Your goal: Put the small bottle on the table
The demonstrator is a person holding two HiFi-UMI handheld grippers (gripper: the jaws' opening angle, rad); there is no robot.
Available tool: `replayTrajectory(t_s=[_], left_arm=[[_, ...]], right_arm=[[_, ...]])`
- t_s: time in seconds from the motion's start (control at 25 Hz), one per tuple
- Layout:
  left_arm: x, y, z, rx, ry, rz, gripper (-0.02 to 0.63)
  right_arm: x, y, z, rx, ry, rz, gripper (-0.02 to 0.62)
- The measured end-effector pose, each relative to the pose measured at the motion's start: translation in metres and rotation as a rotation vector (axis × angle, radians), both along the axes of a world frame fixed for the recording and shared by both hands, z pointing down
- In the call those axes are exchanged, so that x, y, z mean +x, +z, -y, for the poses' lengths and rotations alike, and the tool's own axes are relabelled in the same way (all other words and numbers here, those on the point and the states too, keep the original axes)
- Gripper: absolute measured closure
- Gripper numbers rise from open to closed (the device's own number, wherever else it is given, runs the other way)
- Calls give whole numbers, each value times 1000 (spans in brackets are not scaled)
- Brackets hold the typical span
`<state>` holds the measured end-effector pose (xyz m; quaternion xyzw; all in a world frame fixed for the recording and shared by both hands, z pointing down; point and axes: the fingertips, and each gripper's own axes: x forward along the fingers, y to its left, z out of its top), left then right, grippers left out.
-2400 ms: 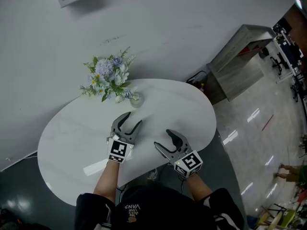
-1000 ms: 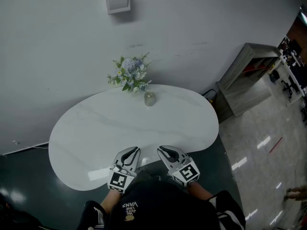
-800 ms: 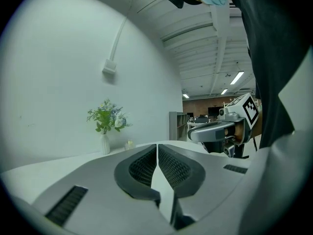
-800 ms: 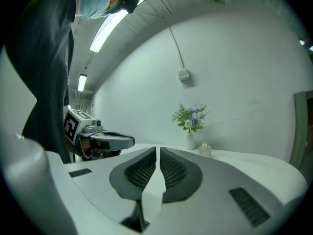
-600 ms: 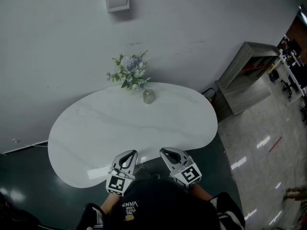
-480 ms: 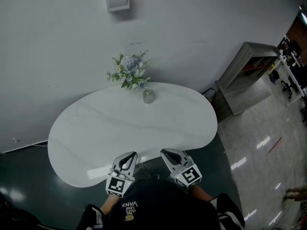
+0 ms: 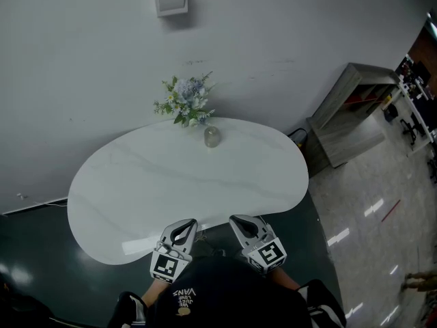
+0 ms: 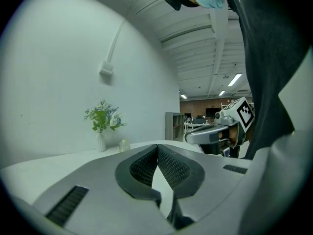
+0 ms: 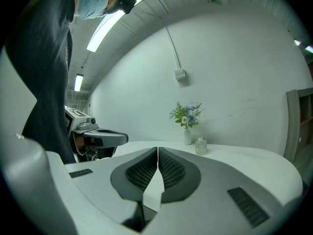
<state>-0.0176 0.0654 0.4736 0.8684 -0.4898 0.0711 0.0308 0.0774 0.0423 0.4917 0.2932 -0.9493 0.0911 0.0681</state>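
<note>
A small clear glass bottle (image 7: 212, 137) stands upright on the far side of the white oval table (image 7: 136, 183), just in front of the flower vase; it shows small in the left gripper view as the bottle (image 8: 124, 145) and in the right gripper view as the bottle (image 9: 200, 146). My left gripper (image 7: 181, 229) is at the table's near edge, jaws shut and empty, left gripper (image 8: 157, 148). My right gripper (image 7: 244, 225) is beside it, also shut on nothing, right gripper (image 9: 157, 151). Both are far from the bottle.
A white vase of blue and white flowers (image 7: 184, 101) stands at the table's far edge against the wall. A grey wooden shelf unit (image 7: 355, 108) stands to the right on the shiny floor. A white box (image 7: 171, 1) hangs on the wall.
Both grippers have drawn back from over the table to its near edge, and their jaws have closed from slightly open to shut. The bottle has not moved.
</note>
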Motion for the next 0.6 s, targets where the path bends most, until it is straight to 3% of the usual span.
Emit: replayTrajectory(t_s=[0.6], left_arm=[[-3,11,-13,-25,-7,22,586]], right_arm=[[1,-3,-6,11,6,8,551]])
